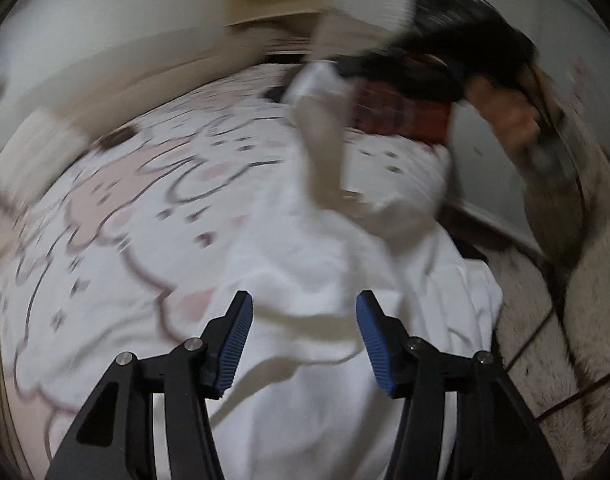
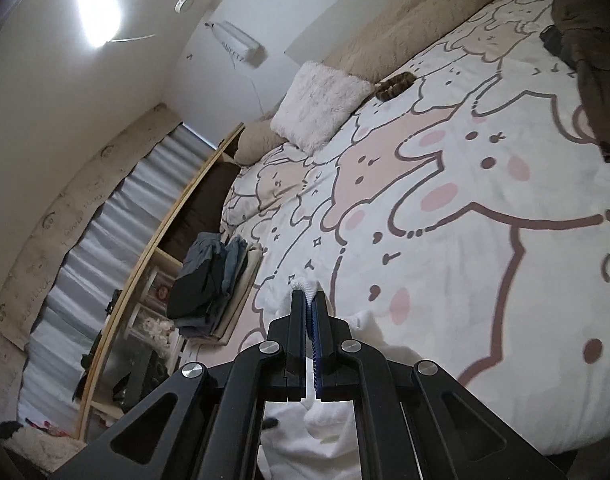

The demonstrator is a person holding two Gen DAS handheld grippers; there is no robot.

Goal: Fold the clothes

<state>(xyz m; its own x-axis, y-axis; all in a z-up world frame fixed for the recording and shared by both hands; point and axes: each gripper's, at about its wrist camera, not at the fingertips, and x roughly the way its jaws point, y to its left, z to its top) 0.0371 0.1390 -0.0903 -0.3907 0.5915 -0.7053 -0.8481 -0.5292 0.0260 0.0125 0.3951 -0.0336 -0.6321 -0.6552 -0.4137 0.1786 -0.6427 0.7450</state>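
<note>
A white garment point(image 1: 325, 280) lies crumpled on the bed's patterned cover point(image 1: 125, 208), one part drawn up in a strand toward the upper right. My left gripper point(image 1: 303, 312) is open just above the garment, its blue pads point(image 1: 239, 332) apart with nothing between them. In the left wrist view my right gripper point(image 1: 345, 68) shows blurred at the top, holding the raised strand. In the right wrist view my right gripper point(image 2: 308, 294) is shut on a fold of the white garment point(image 2: 305, 285), and more white cloth point(image 2: 325, 432) hangs below it.
A stack of folded clothes point(image 2: 213, 280) sits at the bed's left edge. A white fluffy pillow point(image 2: 317, 106) and a beige bolster point(image 2: 417, 28) lie near the wall. A dark garment point(image 2: 593, 52) lies far right. A red plaid item point(image 1: 401, 112) lies behind the white garment.
</note>
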